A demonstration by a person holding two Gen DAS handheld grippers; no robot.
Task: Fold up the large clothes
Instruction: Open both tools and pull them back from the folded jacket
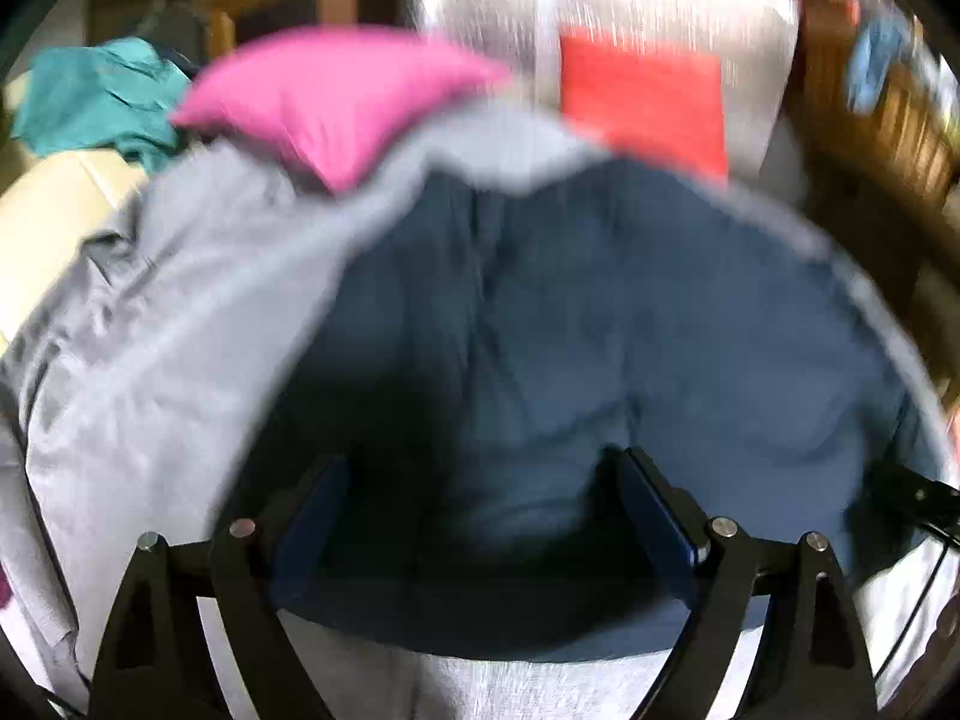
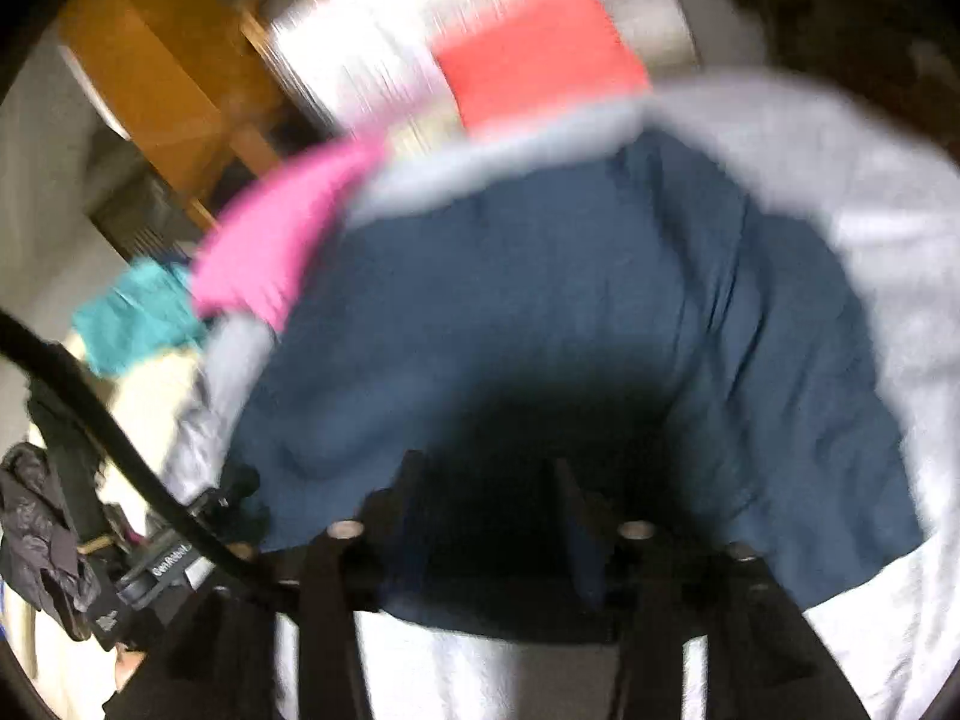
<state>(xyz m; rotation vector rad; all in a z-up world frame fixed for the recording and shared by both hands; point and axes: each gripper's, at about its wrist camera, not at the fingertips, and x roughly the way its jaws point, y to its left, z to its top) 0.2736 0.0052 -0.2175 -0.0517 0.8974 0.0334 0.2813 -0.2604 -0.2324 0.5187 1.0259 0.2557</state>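
Navy cloth, the garment (image 1: 570,324) lies spread on a grey sheet (image 1: 150,360), filling the middle of both views and reaching right up under each gripper; both pictures are smeared by blur, so folds and seams are hard to read. The left gripper (image 1: 480,516) stands spread wide over the near hem, its blue pads (image 1: 654,516) apart with navy cloth below them, not pinched. The right gripper (image 2: 486,498) is partly open over a dark shadowed patch of the garment; whether cloth is caught between its jaws I cannot tell. Beyond the garment lie a pink pillow (image 1: 336,96), a red patch (image 1: 648,96) and teal fabric (image 1: 102,96). Only the right view shows a black cable (image 2: 108,420), a crumpled dark cloth (image 2: 42,540) and a small white label (image 2: 171,561), its letters too blurred to read; wooden furniture (image 2: 150,66) stands behind.
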